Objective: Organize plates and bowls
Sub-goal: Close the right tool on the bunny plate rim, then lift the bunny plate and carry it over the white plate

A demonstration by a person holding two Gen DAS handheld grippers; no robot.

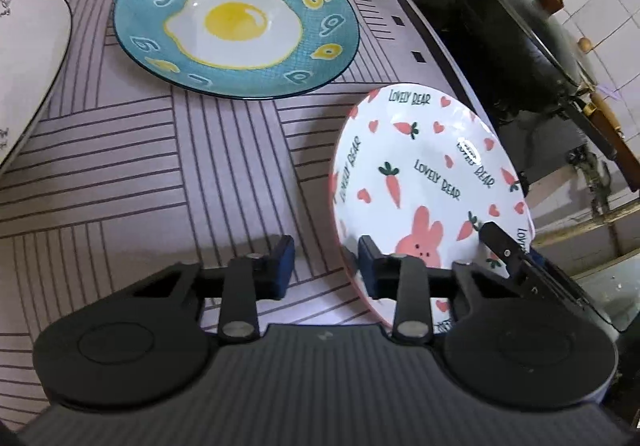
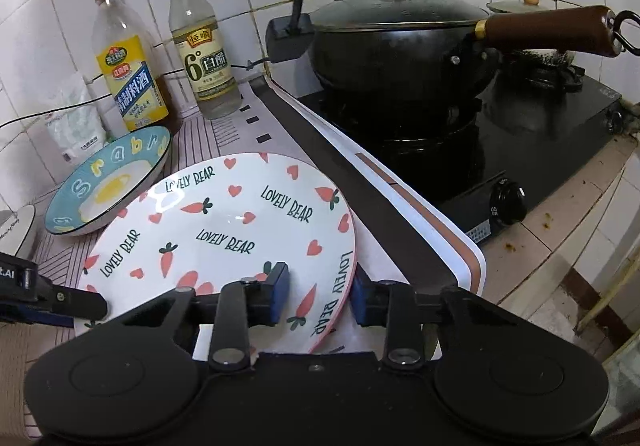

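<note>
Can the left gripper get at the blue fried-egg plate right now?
Probably not yet: the left gripper straddles the carrot plate's rim. The blue fried-egg plate lies unobstructed beyond it.

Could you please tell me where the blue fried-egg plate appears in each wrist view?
Left wrist: blue fried-egg plate upper centre, behind the pink carrot plate.
Right wrist: left of centre, partly behind the carrot plate.
Shared landmark: the vinegar bottle behind it.
</note>
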